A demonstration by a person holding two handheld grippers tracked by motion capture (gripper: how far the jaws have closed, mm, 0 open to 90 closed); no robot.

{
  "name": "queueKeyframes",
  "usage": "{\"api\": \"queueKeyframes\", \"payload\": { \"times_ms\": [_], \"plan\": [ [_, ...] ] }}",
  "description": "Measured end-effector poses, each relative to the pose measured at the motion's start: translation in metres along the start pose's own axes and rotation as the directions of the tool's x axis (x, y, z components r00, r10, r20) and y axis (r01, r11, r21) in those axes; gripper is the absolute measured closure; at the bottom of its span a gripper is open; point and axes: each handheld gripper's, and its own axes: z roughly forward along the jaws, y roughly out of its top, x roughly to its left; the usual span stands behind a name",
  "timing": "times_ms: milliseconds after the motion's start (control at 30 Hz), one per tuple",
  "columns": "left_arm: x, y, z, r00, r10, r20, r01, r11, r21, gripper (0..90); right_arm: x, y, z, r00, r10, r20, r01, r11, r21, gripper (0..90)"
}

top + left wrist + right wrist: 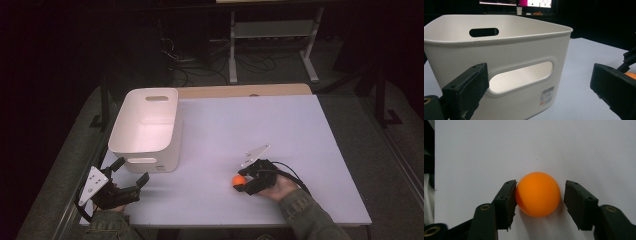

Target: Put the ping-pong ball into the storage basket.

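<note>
Right gripper view puts us right at the jaws: the right gripper [537,205] brackets the ball [537,194], one pad touching its side, the other a sliver off, so the ball is framed but not yet pinched. It sits on the tabletop [549,145], near the front edge, right of the middle. To do this well, I'd say close evenly across the ball's widest line and keep the pads low and level; squeeze off-centre and a light round ball could squirt out forward. Over at the front left corner, the left gripper [534,82] waits with jaws spread wide and nothing between them, aimed at the bin [506,52] just ahead. A small sticker [547,96] with a barcode sits low on the bin's wall, its print too fine to read.
</note>
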Motion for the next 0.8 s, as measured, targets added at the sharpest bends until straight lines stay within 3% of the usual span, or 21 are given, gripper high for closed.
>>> {"api": "queueKeyframes", "payload": {
  "times_ms": [100, 800],
  "plan": [
    [0.000, 0.000, 0.000, 1.0000, 0.000, 0.001, 0.000, 1.0000, 0.000, 1.5, 0.000, 0.000, -0.001, 0.9999, -0.001, -0.016, 0.001, 1.000, -0.006, 49.2],
    [0.000, 0.000, 0.000, 1.0000, -0.001, 0.000, 0.001, 1.0000, -0.001, 1.5, -0.004, 0.010, -0.021, 0.9993, 0.002, -0.039, -0.004, 0.999, -0.051, 49.7]
  ]
}}
